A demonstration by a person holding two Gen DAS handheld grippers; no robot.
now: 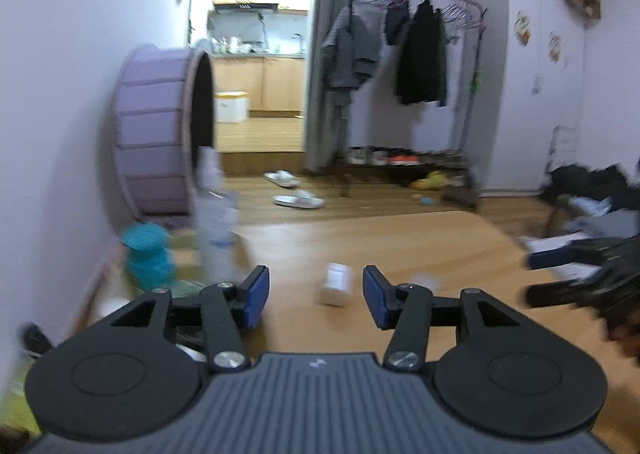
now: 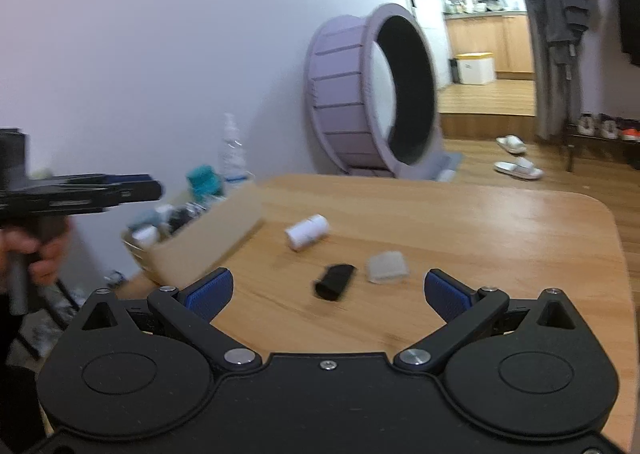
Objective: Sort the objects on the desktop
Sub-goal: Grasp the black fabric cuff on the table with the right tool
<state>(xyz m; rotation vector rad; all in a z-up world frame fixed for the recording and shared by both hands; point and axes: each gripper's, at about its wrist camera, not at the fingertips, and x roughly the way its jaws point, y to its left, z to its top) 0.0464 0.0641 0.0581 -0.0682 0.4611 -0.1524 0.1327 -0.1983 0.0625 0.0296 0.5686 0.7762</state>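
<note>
Overhead, both claws agape, right claw above black cylinder

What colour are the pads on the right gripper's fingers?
Blue, on black arms; the pads show best in the right wrist view.

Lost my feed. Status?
Both grippers, left and right, open, empty. White bottle, black item, grey item loose on table. Nothing blocking.

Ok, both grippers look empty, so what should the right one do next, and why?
Probably lower the right gripper onto the black object and close. Its jaws stand open and empty, that object lies loose on the table right ahead between them, and the cardboard box for sorted things sits close by.
</note>
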